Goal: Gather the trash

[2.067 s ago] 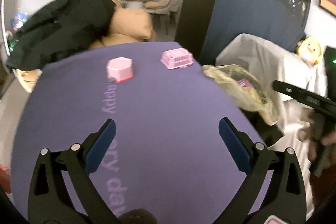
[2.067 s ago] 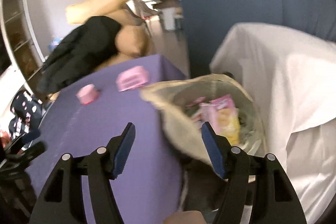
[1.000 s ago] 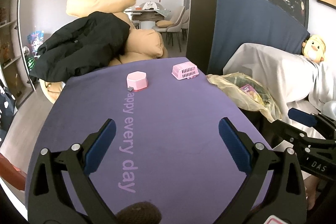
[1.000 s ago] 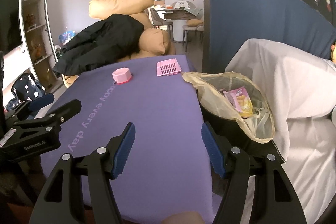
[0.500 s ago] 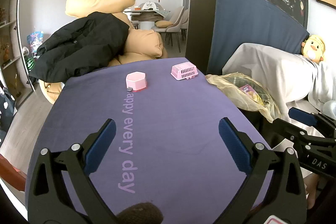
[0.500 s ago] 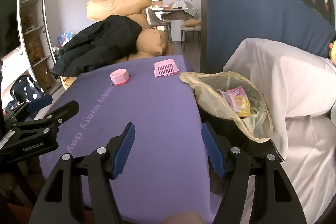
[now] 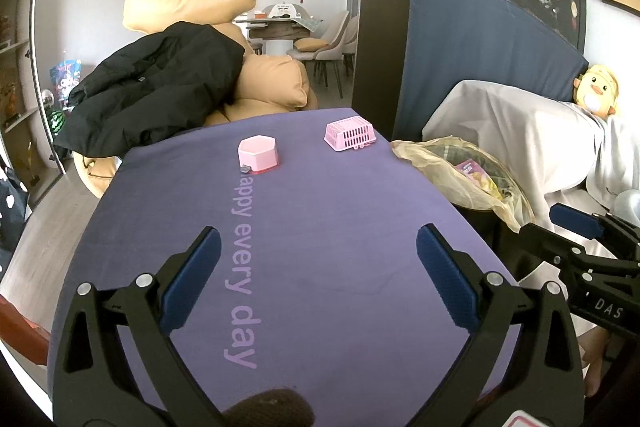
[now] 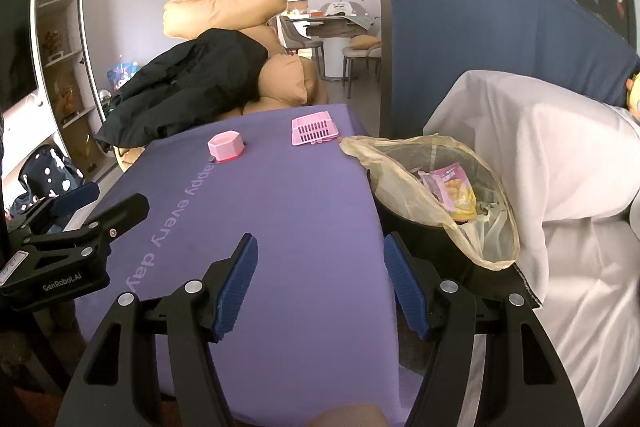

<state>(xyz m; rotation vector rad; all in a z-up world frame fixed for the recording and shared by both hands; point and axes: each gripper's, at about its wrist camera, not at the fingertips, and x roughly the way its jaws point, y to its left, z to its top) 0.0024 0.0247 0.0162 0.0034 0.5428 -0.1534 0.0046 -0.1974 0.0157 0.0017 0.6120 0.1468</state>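
Left gripper (image 7: 318,269) hovers above the purple table (image 7: 320,227), jaws spread wide; right gripper (image 8: 318,281) (also parted, empty) hangs over the table's edge beside the trash bin (image 8: 436,211). Pink hexagonal box (image 7: 258,153) and pink basket (image 7: 350,134) sit at the table's far end.

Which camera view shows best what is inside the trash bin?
The right wrist view: it looks down into the trash bin, showing the pink and yellow wrappers inside. The left wrist view sees the bin from the side, with only a little of the wrappers visible.
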